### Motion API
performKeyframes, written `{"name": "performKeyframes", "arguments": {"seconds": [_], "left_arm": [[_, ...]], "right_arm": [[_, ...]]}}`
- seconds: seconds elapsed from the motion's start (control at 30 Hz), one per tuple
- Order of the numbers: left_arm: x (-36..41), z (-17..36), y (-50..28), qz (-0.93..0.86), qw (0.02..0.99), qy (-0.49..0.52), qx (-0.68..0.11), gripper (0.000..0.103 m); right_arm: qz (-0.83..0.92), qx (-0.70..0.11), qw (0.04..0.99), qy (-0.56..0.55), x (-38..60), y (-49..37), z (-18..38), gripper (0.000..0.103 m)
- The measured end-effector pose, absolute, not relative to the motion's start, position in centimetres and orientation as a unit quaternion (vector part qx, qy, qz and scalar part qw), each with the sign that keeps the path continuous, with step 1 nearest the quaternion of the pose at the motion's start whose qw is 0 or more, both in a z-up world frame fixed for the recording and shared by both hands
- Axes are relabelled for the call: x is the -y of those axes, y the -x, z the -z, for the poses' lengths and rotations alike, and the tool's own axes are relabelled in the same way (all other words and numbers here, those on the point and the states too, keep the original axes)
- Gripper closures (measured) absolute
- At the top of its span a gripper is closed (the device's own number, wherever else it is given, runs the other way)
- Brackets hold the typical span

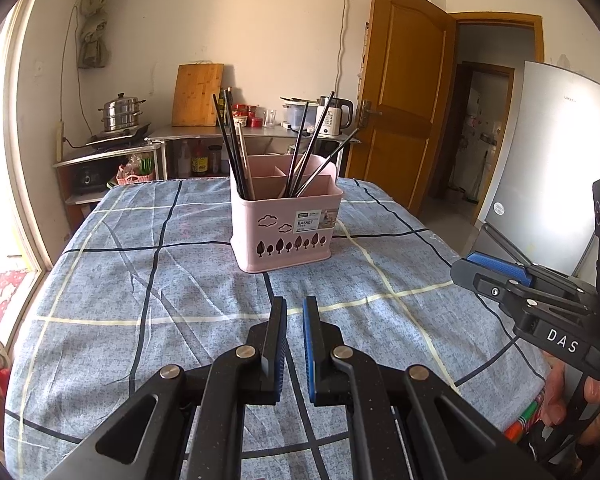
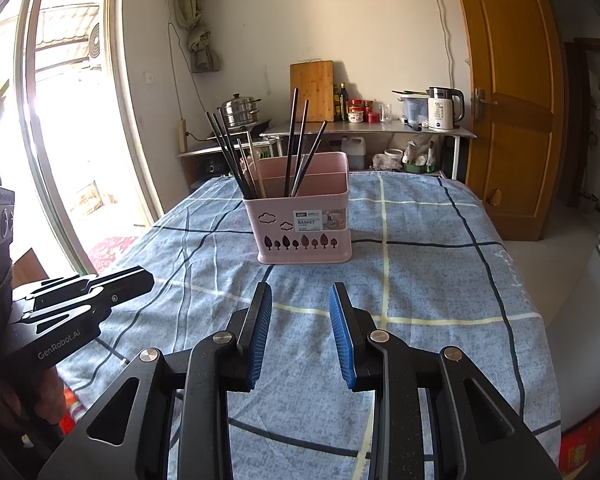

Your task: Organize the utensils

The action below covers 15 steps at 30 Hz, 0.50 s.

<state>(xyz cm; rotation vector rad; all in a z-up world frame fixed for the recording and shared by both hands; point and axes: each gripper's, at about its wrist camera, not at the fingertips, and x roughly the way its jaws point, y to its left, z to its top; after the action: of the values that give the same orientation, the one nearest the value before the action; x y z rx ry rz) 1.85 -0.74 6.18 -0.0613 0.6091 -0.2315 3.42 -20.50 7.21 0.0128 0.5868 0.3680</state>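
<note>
Pink basket (image 1: 286, 224) stands mid-bench (image 1: 140, 300), chopsticks (image 1: 236, 148) upright in its compartments, apparently already sorted. Left gripper (image 1: 295, 306), jaws nearly closed and empty, and right gripper (image 2: 300, 292), jaws open and empty, hover well short of it.

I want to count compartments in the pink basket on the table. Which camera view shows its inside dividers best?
The left wrist view: it looks into the pink basket and shows its dividers among the chopsticks. The right wrist view shows the same basket from lower, with one crosswise divider visible and the rest hidden behind the front wall.
</note>
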Motion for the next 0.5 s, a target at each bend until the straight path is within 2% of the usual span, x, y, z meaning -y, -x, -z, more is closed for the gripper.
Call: {"name": "performKeyframes", "arguments": {"seconds": [0.5], "left_arm": [[0.92,-6.27,-1.61,0.111,0.948,0.025,-0.296,0.096]], "right_arm": [[-0.180,-0.291,0.940,-0.007,20.40,-3.44,-6.97,0.072]]}}
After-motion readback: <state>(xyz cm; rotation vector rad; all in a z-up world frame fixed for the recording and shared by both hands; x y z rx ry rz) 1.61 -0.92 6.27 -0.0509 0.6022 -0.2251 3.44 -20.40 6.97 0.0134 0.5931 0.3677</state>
